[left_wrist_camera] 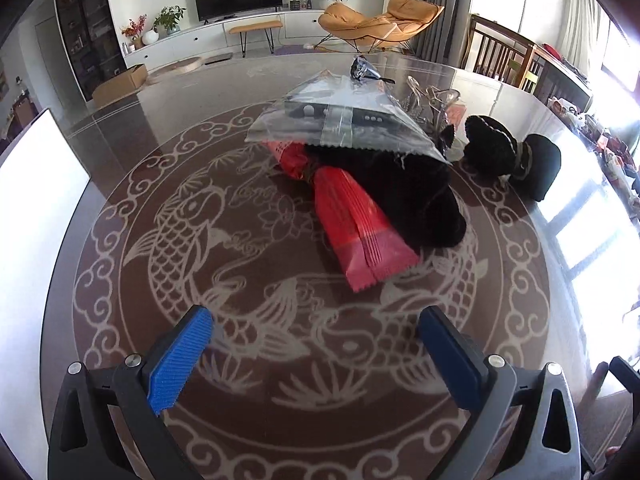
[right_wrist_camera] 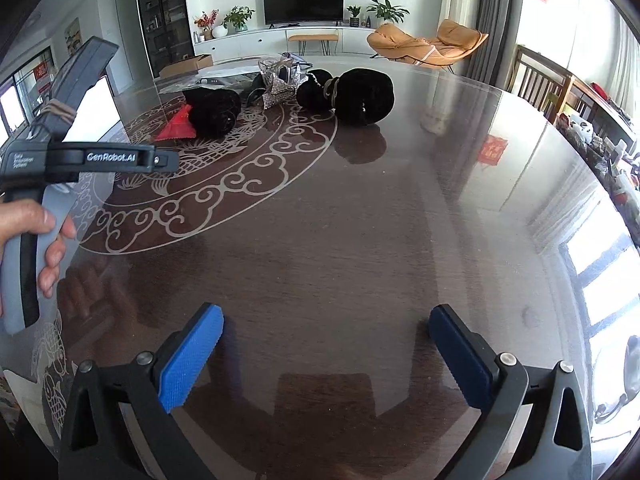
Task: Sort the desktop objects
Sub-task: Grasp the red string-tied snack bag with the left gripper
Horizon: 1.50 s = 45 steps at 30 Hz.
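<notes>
The left wrist view shows the heap near the table's middle: a red packet under a black pouch, topped by a clear bag whose contents are hard to make out. The left gripper hangs wide open, empty. Only the right wrist view shows a hand on the left tool's handle; the right gripper gapes empty over bare tabletop near the near edge.

Left gripper: black frame arms, blue ribbed pads, silver screws set behind each pad. Right gripper: same build, blue pads, silver screws. Grey-black handle w/ white "GenRobot.AI" lettering seen left of the right tongs, gripped by a hand; no sleeve visible.
</notes>
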Motion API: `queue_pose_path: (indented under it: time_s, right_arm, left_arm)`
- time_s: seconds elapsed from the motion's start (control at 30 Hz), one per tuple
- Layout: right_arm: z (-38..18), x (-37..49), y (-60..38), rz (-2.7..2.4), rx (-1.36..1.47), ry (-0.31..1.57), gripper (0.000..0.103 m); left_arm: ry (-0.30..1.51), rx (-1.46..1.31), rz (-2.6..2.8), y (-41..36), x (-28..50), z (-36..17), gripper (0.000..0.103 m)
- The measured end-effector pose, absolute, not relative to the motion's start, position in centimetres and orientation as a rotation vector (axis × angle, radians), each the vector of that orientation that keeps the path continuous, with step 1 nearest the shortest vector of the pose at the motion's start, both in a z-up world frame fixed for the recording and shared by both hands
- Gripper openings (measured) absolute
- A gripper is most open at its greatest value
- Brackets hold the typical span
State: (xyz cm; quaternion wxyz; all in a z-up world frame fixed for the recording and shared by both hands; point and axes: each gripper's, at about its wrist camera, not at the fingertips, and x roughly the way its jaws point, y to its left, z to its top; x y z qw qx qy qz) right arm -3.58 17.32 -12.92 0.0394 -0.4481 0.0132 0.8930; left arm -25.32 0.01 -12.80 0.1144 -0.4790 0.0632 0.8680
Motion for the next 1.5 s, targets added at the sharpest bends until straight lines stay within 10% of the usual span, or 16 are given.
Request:
queue_pose_path:
  time_s: [1.27,1.5]
  right_arm:
    - [-12.5,-3.1,17.7,2.76,-1.33,0.105,0.103]
    - [-12.4,-3.0,17.7,2.762,-1.316,0.108,0.103]
  left_arm:
    - [-0.042,-1.459,2.571,-1.6,-32.7,-12.7,0.103]
    - [0.102,-1.406,2.577,-2.4,-32.4,-12.2,0.023]
